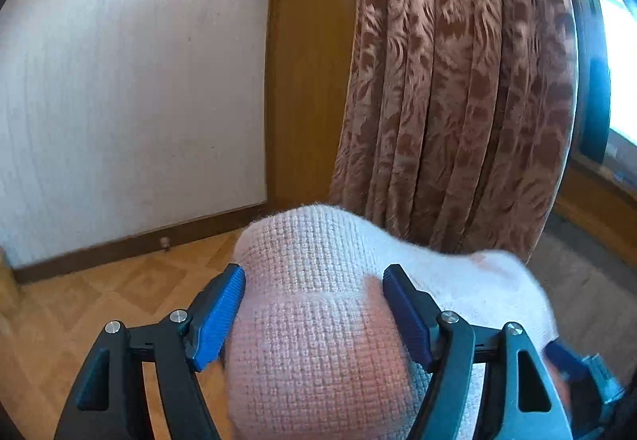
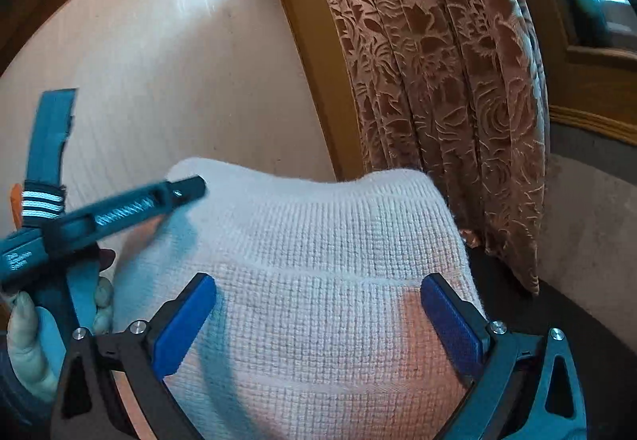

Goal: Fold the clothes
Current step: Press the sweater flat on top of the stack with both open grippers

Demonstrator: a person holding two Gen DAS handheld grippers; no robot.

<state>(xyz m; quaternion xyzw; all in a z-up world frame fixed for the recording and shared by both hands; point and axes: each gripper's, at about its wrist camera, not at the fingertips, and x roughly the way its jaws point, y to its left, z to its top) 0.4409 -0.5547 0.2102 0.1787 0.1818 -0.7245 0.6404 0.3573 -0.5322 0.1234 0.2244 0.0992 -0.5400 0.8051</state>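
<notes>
A white waffle-knit garment [image 1: 314, 320] is held up in the air and bulges between the blue pads of my left gripper [image 1: 314, 277], whose jaws stand wide apart around the bunched cloth. In the right wrist view the same garment [image 2: 318, 241] fills the space between the blue pads of my right gripper [image 2: 318, 289], also spread wide. The left gripper [image 2: 187, 189] shows there at the left, its tip at the garment's upper left corner, held by a hand [image 2: 28, 340]. Whether either gripper pinches the cloth is hidden.
A brown patterned curtain [image 1: 458, 82] hangs close behind the garment, beside a wooden door frame [image 1: 302, 82] and a white wall [image 1: 131, 102]. A tiled floor [image 1: 99, 300] lies below left. A bright window [image 1: 621, 62] is at the far right.
</notes>
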